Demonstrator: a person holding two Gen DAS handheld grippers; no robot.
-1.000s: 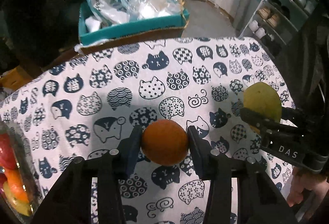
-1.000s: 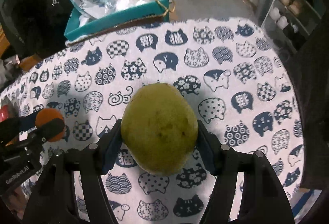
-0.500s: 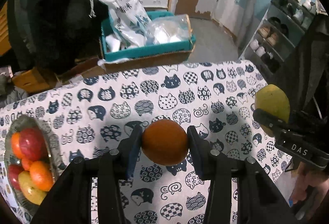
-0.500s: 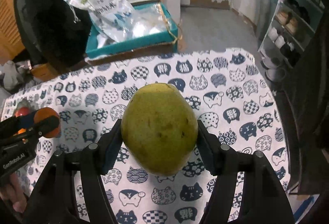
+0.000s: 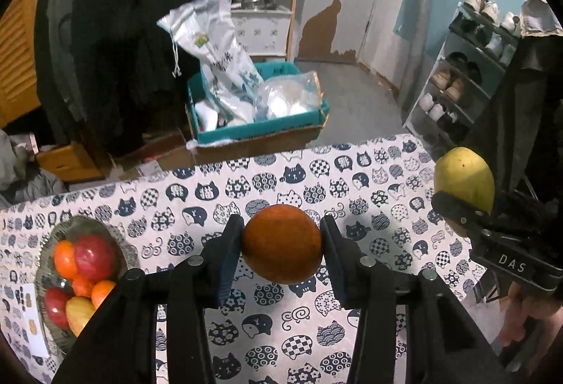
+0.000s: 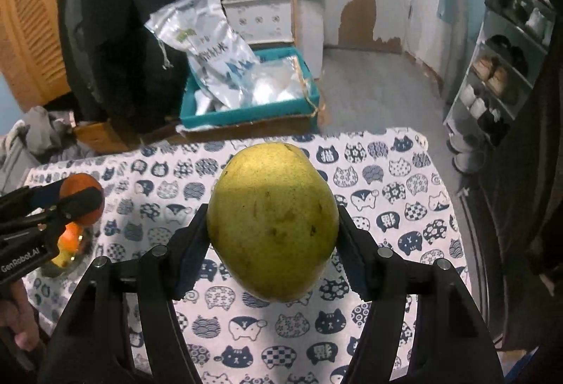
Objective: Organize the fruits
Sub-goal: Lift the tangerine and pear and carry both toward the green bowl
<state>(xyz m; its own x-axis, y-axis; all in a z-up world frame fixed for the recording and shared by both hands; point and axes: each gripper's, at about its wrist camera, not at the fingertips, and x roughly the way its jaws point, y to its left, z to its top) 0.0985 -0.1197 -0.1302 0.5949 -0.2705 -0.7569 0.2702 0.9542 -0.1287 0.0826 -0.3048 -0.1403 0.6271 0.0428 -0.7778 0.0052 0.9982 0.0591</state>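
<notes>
Both grippers had gone up since a second before, so the table looked smaller and more of the room showed behind it. Back then the bowl of fruit was cut off at the left edge of the left wrist view; now the whole bowl could be seen.

The left gripper (image 5: 281, 245) was shut tight on a round orange (image 5: 282, 243). Its two dark fingers pressed on the left and right sides of the orange and held it up in the air over the tablecloth (image 5: 352, 180), which was white with blue cat faces all over it. The right gripper (image 6: 272, 236) was shut on a big yellow-green mango (image 6: 272, 220), one finger on each side, and it held the mango up over the cloth too. In the left wrist view the mango (image 5: 464, 180) showed at the far right, well apart from the orange.

A glass bowl (image 5: 47, 243) sat on the cloth at the left. It had red and orange fruits in it and a yellow one at the bottom. A hand (image 5: 531, 310) showed under the right gripper.

Behind the table, on the floor, stood a teal box (image 5: 260, 130) with white plastic bags in it. A shoe rack (image 5: 457, 85) stood by the blue wall on the right.
</notes>
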